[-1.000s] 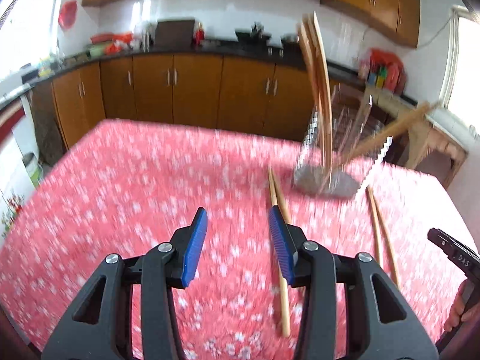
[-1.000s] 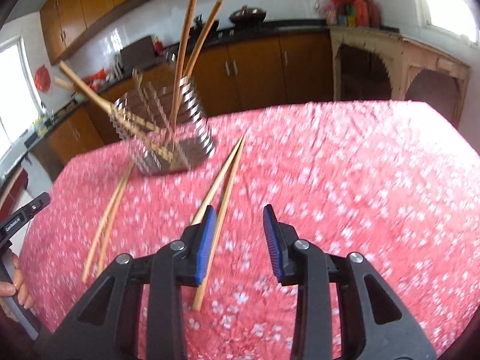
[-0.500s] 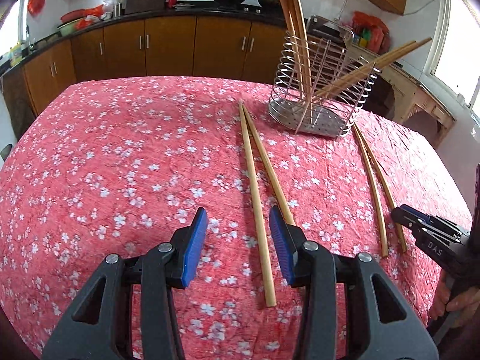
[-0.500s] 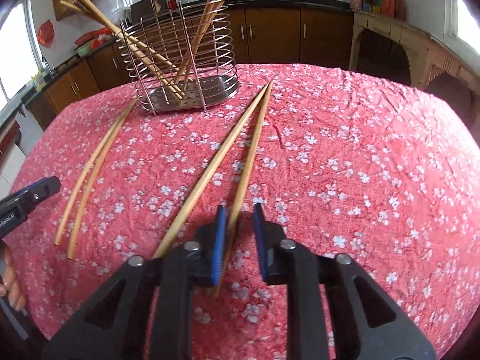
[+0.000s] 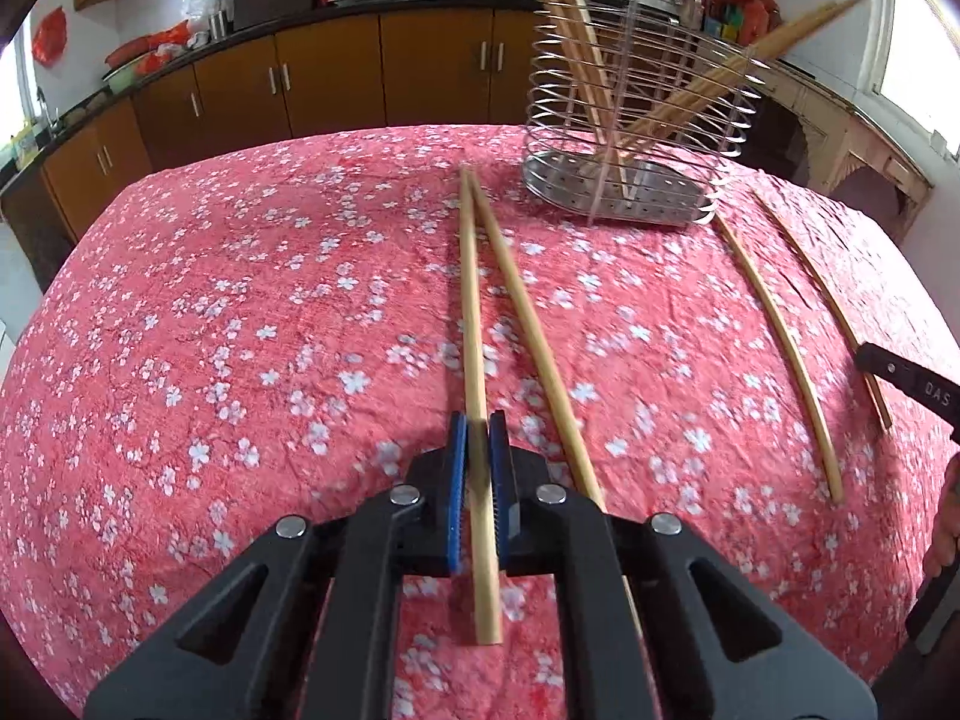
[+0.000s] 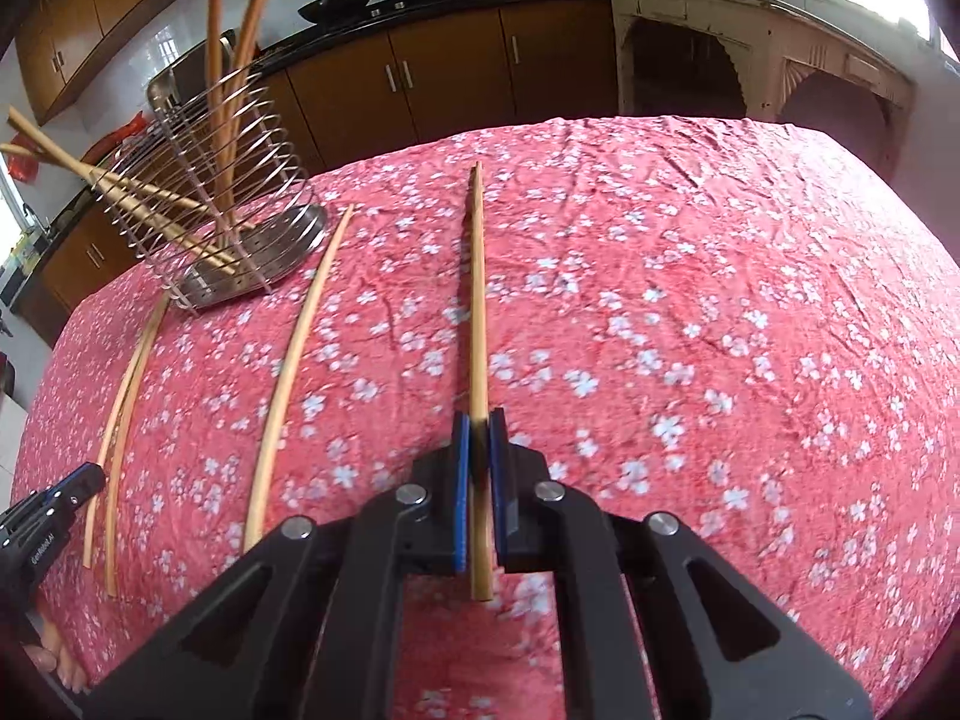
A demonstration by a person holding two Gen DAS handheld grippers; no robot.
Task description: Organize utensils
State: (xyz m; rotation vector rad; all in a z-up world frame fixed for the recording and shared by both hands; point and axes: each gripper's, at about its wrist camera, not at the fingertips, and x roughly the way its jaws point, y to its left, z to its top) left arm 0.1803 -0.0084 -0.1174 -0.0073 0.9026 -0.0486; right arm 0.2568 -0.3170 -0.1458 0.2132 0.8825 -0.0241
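The left gripper (image 5: 474, 456) has just closed and clamps one wooden chopstick (image 5: 471, 324) near its near end, blue pads tight on the stick; its twin (image 5: 528, 330) lies just to the right on the red floral tablecloth (image 5: 240, 330), its near end hidden under the gripper's black frame. The right gripper (image 6: 478, 450) is likewise closed on a chopstick (image 6: 477, 312). In the right wrist view a loose stick (image 6: 297, 360) lies to the left, and further left a pair (image 6: 123, 420) whose far ends run behind the wire utensil holder (image 6: 240, 192). The holder's standing chopsticks (image 6: 231, 60) are cut off at the top edge. Motion blur softens the cloth pattern.
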